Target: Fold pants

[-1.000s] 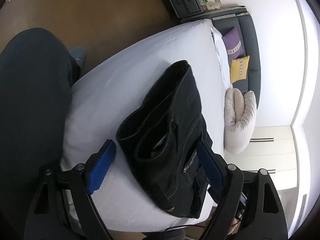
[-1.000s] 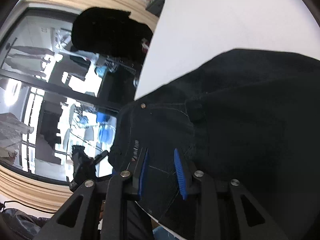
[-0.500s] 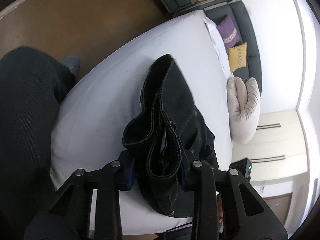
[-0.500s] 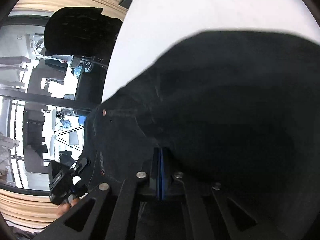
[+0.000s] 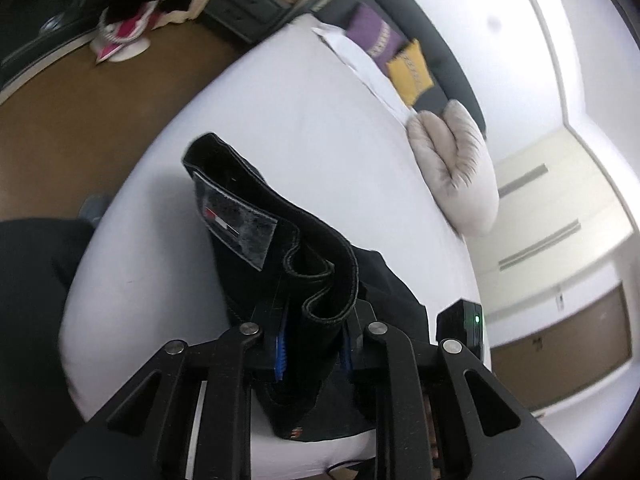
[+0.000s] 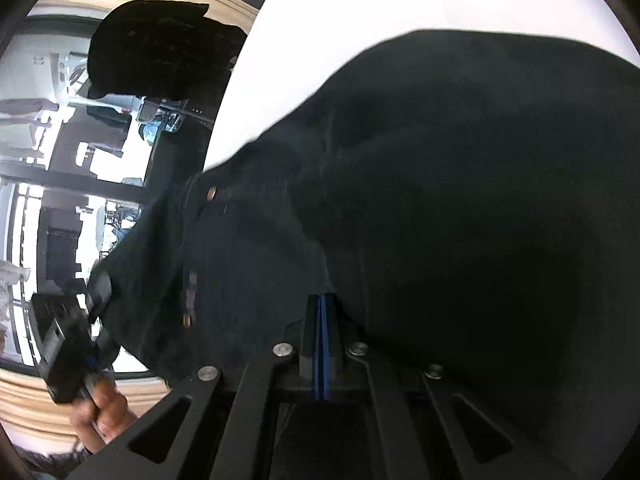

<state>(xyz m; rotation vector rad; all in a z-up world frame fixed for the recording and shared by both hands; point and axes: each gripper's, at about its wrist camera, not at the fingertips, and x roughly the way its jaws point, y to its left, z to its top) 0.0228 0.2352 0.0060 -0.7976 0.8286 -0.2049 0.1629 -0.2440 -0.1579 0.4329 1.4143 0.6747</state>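
A wide bed (image 5: pixel 280 128) under a plain white sheet fills most of the left wrist view, with brown floor to its left and a dark headboard (image 5: pixel 432 40) along its far edge. The black pants (image 5: pixel 280 264) lie at the near end of that bed, bunched and partly lifted off the sheet, and in the right wrist view the same dark cloth covers most of the picture with white sheet showing beyond it. A pale grey pillow (image 5: pixel 456 168) rests at the far right of the mattress, and just beyond it a yellow cushion (image 5: pixel 408 72) and a purple cushion (image 5: pixel 372 36) lean on the headboard. The left gripper (image 5: pixel 314 348) has a thick fold of the waistband between its blue pads, which press on the cloth from both sides while the jaws are closing; the band stands up past the fingers with a grey inner label (image 5: pixel 236 224) facing the camera. The right gripper (image 6: pixel 321 344) is fully closed, its blue pads together, and the pants' cloth sits right over its tips, though a pinched edge cannot be made out. At the lower left of that view a hand (image 6: pixel 100 412) grasps a dark handle.
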